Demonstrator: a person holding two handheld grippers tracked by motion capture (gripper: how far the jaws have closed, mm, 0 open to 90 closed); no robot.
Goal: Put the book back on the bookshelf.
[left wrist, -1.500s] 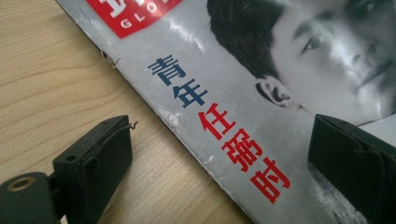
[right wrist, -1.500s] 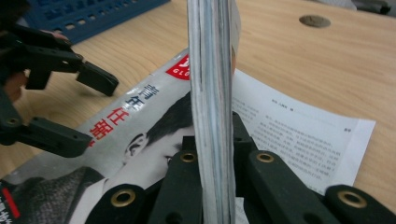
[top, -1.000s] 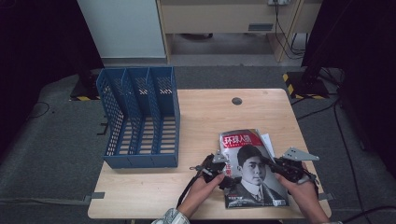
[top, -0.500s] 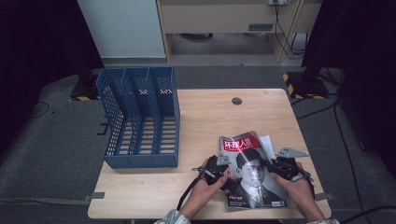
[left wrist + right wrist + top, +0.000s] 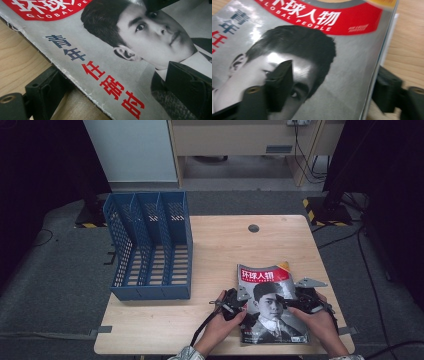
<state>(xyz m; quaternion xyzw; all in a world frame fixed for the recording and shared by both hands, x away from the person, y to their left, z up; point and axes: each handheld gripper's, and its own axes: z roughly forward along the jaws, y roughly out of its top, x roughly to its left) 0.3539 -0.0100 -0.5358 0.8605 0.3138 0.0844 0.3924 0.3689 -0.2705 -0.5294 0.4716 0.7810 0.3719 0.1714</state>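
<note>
High view: left gripper (image 5: 239, 301) and right gripper (image 5: 298, 301) each clamp the magazine's (image 5: 270, 312) side edges.

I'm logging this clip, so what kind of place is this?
Probably a lab or office workspace: a plain wooden table holding a blue file rack and a magazine, with cables and a cabinet behind.

Blue 3-slot file rack (image 5: 150, 250), wood table (image 5: 225, 240), floor cables (image 5: 350, 235)
</note>
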